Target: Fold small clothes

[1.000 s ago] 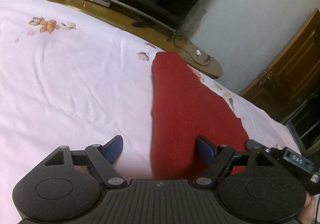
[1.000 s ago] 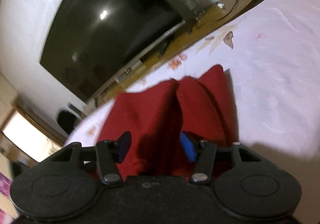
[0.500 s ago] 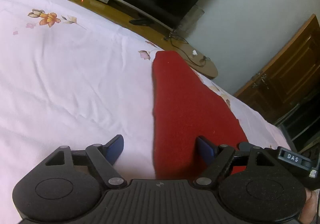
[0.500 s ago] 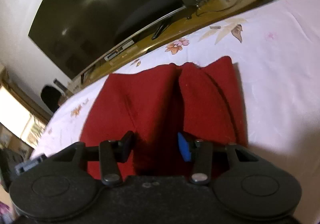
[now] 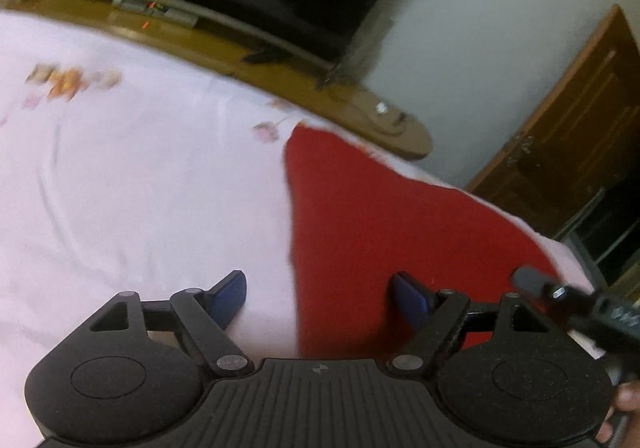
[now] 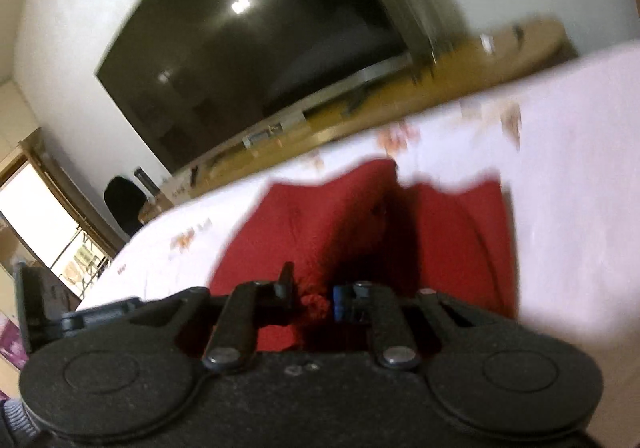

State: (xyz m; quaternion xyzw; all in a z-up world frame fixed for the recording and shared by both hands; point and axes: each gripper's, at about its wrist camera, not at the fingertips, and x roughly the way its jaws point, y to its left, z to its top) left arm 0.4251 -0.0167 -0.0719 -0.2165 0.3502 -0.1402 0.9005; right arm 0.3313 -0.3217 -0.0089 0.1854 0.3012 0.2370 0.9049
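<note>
Pinching a bunched edge of the red garment (image 6: 360, 232) on the bedsheet (image 5: 140, 187), my right gripper (image 6: 312, 298) has just been closing to lift a fold. I'm holding the left gripper (image 5: 320, 300) wide and empty (straddling the garment's left edge).

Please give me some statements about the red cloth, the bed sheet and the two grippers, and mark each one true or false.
1. The right gripper is closed on a bunch of the red cloth. True; its fingers have just been closing, with red fabric between them.
2. The left gripper is pinching the cloth. False; its fingers stand wide apart, one over the sheet, one over the cloth.
3. The cloth lies on a pale pink sheet with flower prints. True.
4. The television shows a bright picture. False; the screen is dark, with only a lamp's reflection.
5. The red cloth lies on a wooden floor. False; it lies on the sheet.
</note>
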